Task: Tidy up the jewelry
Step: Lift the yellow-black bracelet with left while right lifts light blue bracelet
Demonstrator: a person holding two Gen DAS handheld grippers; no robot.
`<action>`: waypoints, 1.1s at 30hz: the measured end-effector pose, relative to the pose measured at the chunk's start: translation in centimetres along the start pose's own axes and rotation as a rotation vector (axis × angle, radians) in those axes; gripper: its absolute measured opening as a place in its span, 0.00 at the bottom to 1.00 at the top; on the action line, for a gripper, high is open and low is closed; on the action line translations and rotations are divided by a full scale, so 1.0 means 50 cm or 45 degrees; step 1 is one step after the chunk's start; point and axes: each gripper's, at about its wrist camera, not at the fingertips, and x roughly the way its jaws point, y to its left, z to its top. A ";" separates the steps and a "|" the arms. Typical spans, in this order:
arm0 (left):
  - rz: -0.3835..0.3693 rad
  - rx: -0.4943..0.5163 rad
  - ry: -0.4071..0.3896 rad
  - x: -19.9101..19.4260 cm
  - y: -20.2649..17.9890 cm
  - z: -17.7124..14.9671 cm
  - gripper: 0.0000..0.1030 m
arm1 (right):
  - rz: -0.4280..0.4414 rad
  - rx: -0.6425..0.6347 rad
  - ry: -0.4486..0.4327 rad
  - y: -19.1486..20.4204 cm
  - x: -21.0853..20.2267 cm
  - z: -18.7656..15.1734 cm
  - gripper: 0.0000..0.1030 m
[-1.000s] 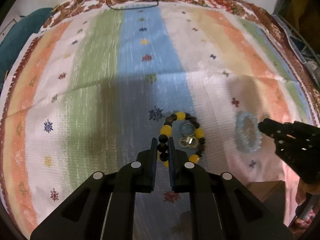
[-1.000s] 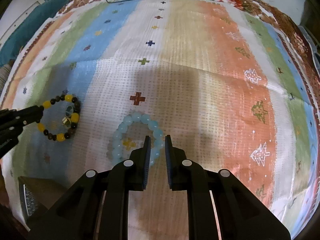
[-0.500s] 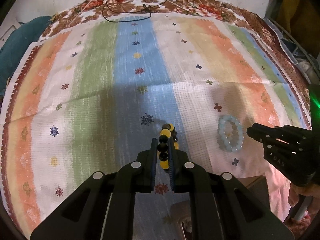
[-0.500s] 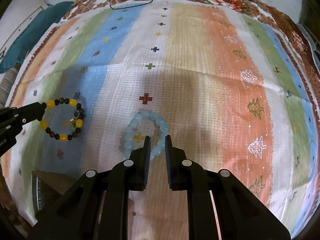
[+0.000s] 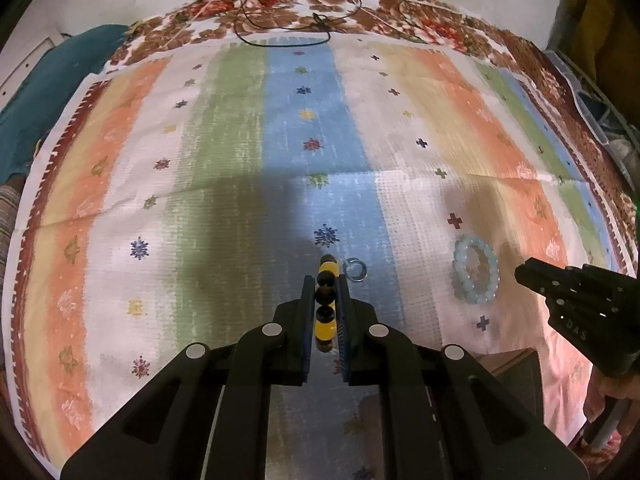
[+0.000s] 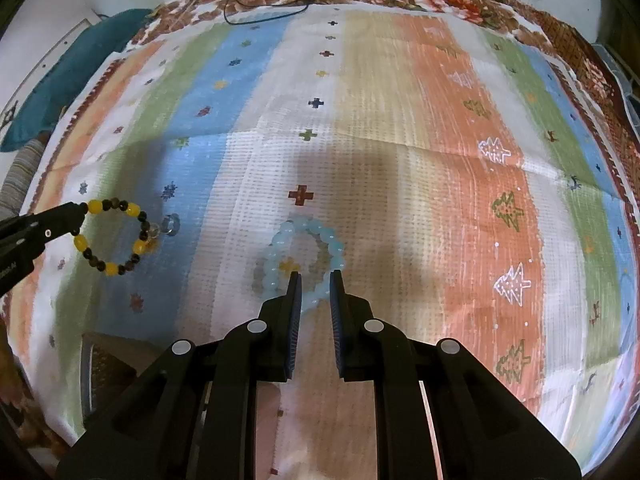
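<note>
Pinching the yellow-and-dark bead bracelet [image 5: 325, 330] between the left tongs [image 5: 325, 279], jaws nearly closed on one run of beads. Hanging clear of the striped cloth [image 5: 224, 152], judging by the shadow under it in the right wrist view.

Doing this step well, probably the carry to storage: lifting straight and slowly, gripping on the beads rather than the gaps between them, avoiding any swing that could slip the strand out. Leaving the small metal ring [image 5: 355, 270] lying on the blue stripe just right of the tong tips, not snagging it. Aiming perhaps for the dark box [image 6: 108, 364] at the near edge, though not showing enough of it to tell.

Seeing the beaded loop edge-on from the left wrist, so lying in the plane of the tongs' own line. From the right wrist, opening as a slightly oval ring, long axis slanting from the tong tip down and to the right.

Further right, holding the pale blue bracelet [image 6: 336, 248] by its near edge, apparently, in the right tongs [image 6: 316, 276], jaws narrow with a bead between the pads. Facing the right camera as a near-round ring, apparently raised off the white stripe. Showing from the left wrist as a narrow oval, long axis running up and down.
</note>
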 end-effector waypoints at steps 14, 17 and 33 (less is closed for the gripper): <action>-0.017 0.005 -0.032 -0.036 -0.001 -0.012 0.09 | -0.009 0.032 0.031 0.000 0.013 -0.005 0.15; -0.028 0.014 -0.030 -0.035 -0.006 -0.012 0.09 | -0.003 0.045 0.045 0.000 0.021 -0.003 0.15; -0.044 0.024 -0.028 -0.034 -0.008 -0.013 0.09 | 0.003 0.123 0.111 -0.020 0.079 0.001 0.34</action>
